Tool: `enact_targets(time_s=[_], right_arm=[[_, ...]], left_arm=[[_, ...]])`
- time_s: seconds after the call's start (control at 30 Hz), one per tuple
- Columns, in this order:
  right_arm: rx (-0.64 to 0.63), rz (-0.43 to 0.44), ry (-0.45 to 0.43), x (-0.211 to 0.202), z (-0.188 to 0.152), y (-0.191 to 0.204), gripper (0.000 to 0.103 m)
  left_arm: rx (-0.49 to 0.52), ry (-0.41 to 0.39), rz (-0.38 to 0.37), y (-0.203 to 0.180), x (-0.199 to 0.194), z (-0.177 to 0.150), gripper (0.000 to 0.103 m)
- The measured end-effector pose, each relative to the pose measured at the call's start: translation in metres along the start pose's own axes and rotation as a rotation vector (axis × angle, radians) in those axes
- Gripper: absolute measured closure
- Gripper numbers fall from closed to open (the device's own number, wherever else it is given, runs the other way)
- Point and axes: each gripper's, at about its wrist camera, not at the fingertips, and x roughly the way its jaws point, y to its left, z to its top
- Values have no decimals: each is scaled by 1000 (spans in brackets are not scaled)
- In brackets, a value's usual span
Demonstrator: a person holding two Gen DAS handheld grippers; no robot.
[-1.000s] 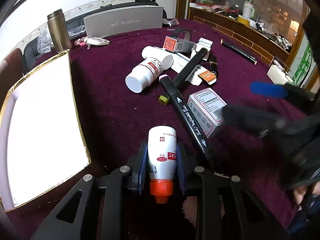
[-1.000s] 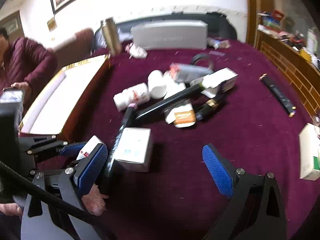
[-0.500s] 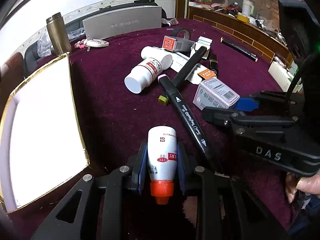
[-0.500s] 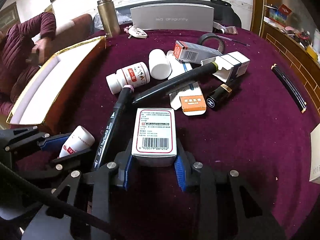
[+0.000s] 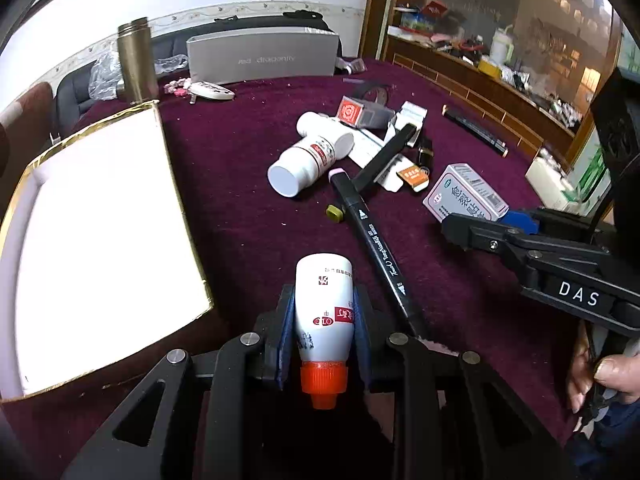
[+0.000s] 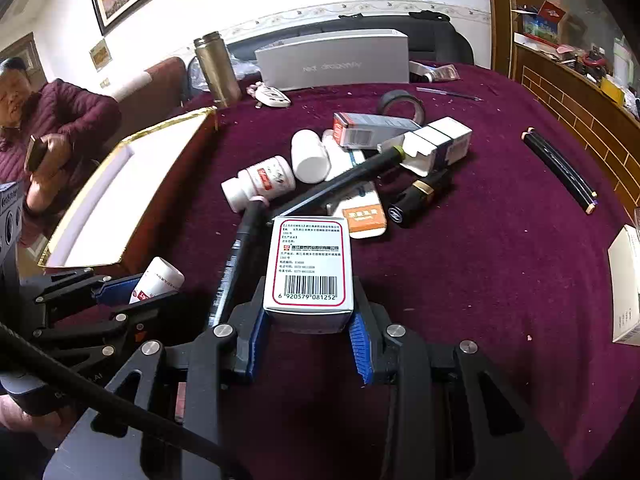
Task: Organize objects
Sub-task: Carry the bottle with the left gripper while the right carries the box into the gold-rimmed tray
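My left gripper (image 5: 323,332) is shut on a small white bottle with an orange cap (image 5: 325,312), held above the purple cloth; the bottle also shows in the right wrist view (image 6: 158,280). My right gripper (image 6: 308,332) is shut on a white medicine box with a barcode (image 6: 309,264), lifted off the cloth; the box also shows in the left wrist view (image 5: 466,194). The gold-edged white tray (image 5: 96,216) lies left of both grippers. A pile of loose items sits ahead: a white pill bottle (image 6: 260,186), a black marker (image 5: 370,240) and small boxes (image 6: 372,130).
A brass flask (image 5: 137,62), a grey long box (image 5: 260,58) and a white remote (image 5: 210,91) stand at the back. A black tube (image 6: 560,168) and a white box (image 6: 624,276) lie to the right. A seated person (image 6: 44,132) is left of the table.
My right gripper swung in open, closed on the medicine box and lifted it off the cloth. The left gripper stayed shut on the small bottle, barely moving.
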Motion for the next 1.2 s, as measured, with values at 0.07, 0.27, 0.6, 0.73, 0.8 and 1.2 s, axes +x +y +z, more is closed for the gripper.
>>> enact_targets(time_s=[0.07, 0.27, 0.6, 0.73, 0.8, 1.2], right_arm=[[-18, 1, 0, -2, 1, 7, 70], [-85, 36, -4, -8, 5, 39, 70], [-137, 148, 57, -1, 22, 91, 70], [-175, 161, 60, 0, 32, 113, 70], [-204, 167, 59, 0, 38, 128, 70], [-212, 243, 148, 49, 109, 196, 70]], left_arm=[[-12, -12, -1, 4, -6, -2, 80], [-78, -64, 1, 29, -31, -8, 80], [-190, -139, 40, 82, -64, -13, 80], [-224, -154, 67, 103, -70, -9, 80], [-240, -157, 85, 115, -72, -6, 80], [-419, -129, 196, 212, -57, 43, 80]])
